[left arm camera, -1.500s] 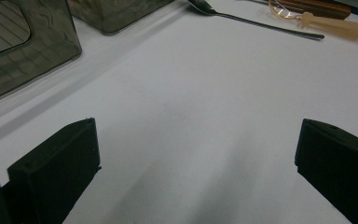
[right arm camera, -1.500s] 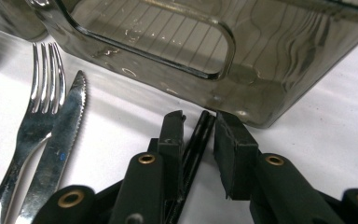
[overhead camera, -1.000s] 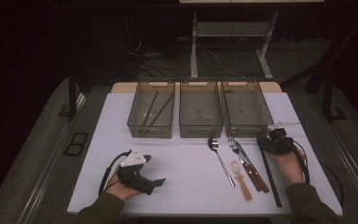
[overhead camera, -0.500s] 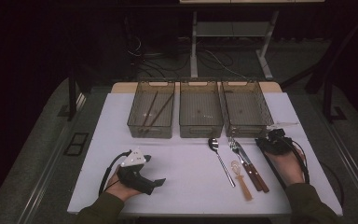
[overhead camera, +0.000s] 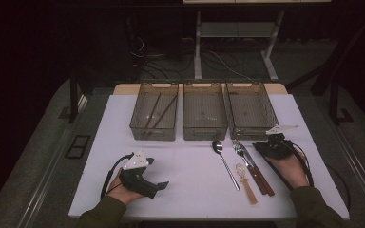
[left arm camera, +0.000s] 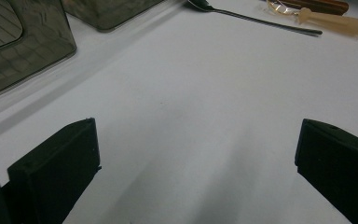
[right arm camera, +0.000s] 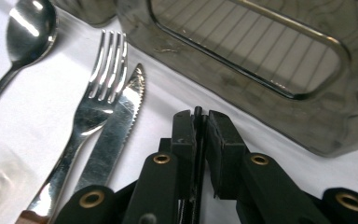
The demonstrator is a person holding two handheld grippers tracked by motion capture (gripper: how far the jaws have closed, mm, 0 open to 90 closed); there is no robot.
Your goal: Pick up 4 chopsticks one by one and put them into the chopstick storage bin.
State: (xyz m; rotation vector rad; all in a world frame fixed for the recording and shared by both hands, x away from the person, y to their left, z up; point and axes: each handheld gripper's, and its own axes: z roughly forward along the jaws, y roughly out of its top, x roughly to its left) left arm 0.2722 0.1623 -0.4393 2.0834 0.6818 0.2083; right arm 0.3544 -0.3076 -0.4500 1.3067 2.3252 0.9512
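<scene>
Right gripper (right arm camera: 198,122) fingers pinch a thin black rod, probably a chopstick, lengthwise along the desk's right edge; chopstick bin (overhead camera: 154,114) lies far-left. Left gripper (overhead camera: 159,186) fingers spread, idle.

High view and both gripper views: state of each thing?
Left gripper: open, nothing between the jaws.
Right gripper: shut on thin black stick.
Left bin: holds two chopsticks.
Middle bin: looks empty.
Right bin: looks empty.
Spoon, fork, knife, plastic spoon: flat on the table, not binned.
</scene>
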